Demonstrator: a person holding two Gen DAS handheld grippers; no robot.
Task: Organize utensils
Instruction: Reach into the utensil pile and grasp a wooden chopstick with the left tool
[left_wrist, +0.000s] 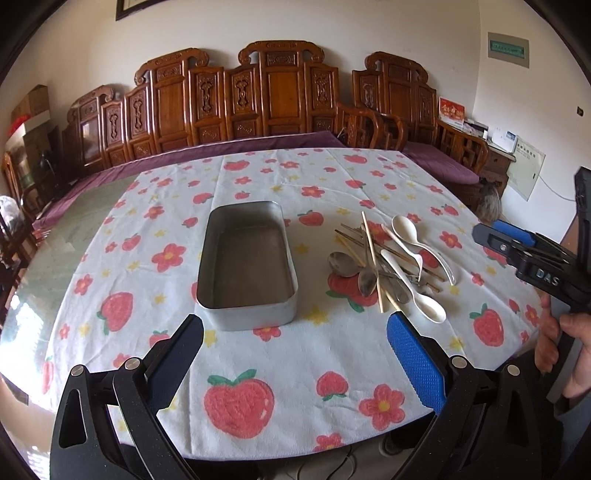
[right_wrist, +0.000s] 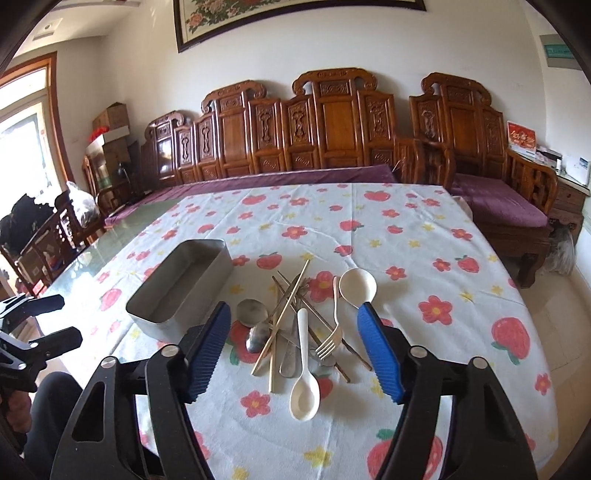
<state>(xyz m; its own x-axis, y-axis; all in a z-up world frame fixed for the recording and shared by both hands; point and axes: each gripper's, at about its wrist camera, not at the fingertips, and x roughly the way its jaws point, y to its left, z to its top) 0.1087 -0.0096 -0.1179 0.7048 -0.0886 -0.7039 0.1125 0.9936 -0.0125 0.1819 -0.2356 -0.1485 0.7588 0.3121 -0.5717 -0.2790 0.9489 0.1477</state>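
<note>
An empty grey metal tray (left_wrist: 280, 315) (right_wrist: 147, 317) stands on the strawberry-print tablecloth. To its right lies a pile of utensils (left_wrist: 388, 262) (right_wrist: 295, 328): two white spoons (right_wrist: 304, 391) (right_wrist: 357, 284), metal spoons (right_wrist: 252, 312), a fork (right_wrist: 330, 339) and several chopsticks (right_wrist: 284, 314). My left gripper (left_wrist: 295, 332) is open and empty, just short of the tray's near end. My right gripper (right_wrist: 293, 321) is open and empty, above the near side of the pile. The right gripper also shows in the left wrist view (left_wrist: 491, 234), at the right edge.
The cloth (left_wrist: 295, 373) covers most of a glass-topped table (left_wrist: 40, 273). A carved wooden bench with a purple cushion (right_wrist: 280, 177) stands behind the table. Chairs and boxes stand at the far left (right_wrist: 44, 236). The left gripper shows at the right wrist view's left edge (right_wrist: 48, 317).
</note>
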